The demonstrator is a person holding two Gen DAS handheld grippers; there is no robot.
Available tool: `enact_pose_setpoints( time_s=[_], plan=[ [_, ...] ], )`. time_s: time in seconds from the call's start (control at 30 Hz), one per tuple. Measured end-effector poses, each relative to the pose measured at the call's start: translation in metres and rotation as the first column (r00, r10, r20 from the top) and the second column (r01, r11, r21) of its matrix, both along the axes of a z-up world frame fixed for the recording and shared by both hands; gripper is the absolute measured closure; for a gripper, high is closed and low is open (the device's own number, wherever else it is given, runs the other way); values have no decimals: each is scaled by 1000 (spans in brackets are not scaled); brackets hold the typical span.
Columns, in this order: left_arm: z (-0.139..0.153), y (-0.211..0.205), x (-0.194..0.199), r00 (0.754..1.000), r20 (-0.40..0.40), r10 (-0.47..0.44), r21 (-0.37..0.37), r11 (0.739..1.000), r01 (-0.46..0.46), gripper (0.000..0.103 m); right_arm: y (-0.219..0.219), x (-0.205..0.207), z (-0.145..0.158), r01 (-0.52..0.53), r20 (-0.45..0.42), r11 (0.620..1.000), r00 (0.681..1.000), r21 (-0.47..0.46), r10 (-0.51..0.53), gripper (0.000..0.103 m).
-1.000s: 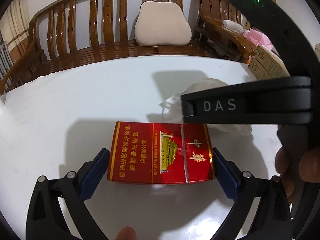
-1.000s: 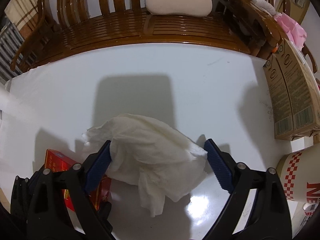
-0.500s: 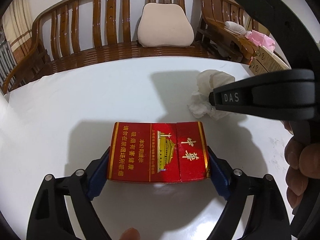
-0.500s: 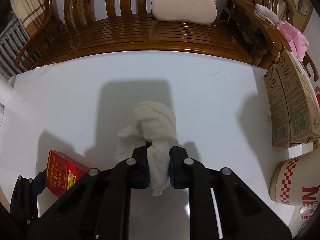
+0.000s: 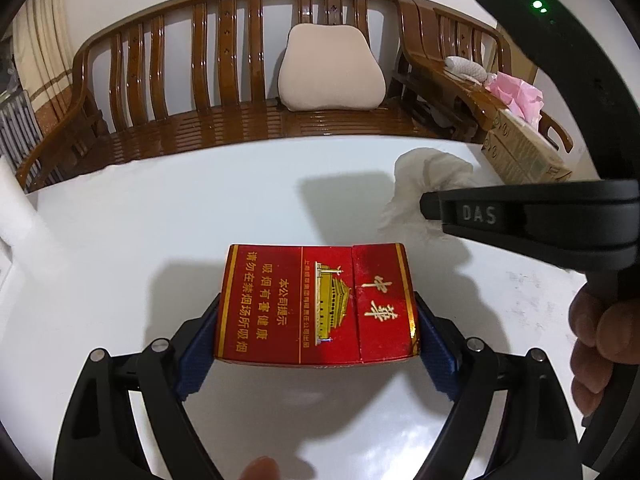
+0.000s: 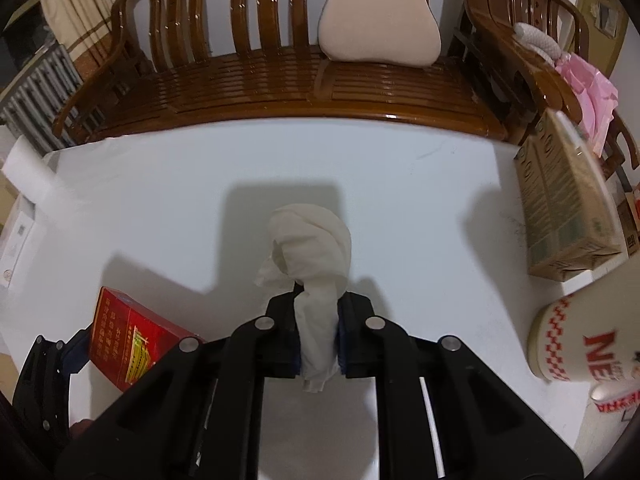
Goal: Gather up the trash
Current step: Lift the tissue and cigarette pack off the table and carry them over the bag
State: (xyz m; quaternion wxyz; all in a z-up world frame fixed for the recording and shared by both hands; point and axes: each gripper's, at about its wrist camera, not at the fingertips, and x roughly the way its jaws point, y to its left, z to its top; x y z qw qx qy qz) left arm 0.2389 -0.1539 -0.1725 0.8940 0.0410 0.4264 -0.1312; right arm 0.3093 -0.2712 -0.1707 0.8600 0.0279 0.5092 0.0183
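Note:
A red cigarette pack (image 5: 316,304) with gold print sits crosswise between the blue pads of my left gripper (image 5: 316,344), which is shut on its two short ends and holds it above the white table (image 5: 160,220). The pack (image 6: 128,336) also shows at the lower left of the right wrist view. My right gripper (image 6: 318,332) is shut on a crumpled white tissue (image 6: 310,244); the wad bulges out past the fingertips and a tail hangs below. In the left wrist view the tissue (image 5: 424,176) pokes out beyond the right gripper's black body.
A brown carton (image 6: 564,208) lies at the table's right edge, with a paper cup (image 6: 580,344) printed in red in front of it. A wooden bench (image 6: 280,84) with a beige cushion (image 6: 380,32) runs behind the table. A hand (image 5: 596,340) grips the right tool.
The right gripper closed on the spread tissue, bunching it into a wad, and raised it. The left gripper closed on the red pack's ends and lifted it off the table.

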Motion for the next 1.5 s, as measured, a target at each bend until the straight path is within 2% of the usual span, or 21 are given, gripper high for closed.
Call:
enact_pose_setpoints(
  time_s=[0.53,0.9,1.03,1.1,1.3,1.5],
  plan=[
    [78,17,-75,995,97,-14,-8,1000,15,19,10,-78,103,-45,142,999,989,16,42,91],
    [113,26,-160,989,140,-57,-14,998,60,19,22,-181,158,-116,255,993,961,24,107,91],
    [119,30,-195,986,151,-72,-28,997,77,19,22,-220,165,-132,280,991,952,15,123,91],
    [122,30,-211,981,177,-76,-4,997,78,19,22,-243,165,-138,284,990,950,6,131,91],
    [126,29,-259,972,212,-105,35,994,99,19,24,-303,151,-151,288,988,946,-17,149,91],
    [123,30,-294,969,212,-125,36,992,120,19,26,-350,141,-152,297,988,944,-3,146,91]
  ],
)
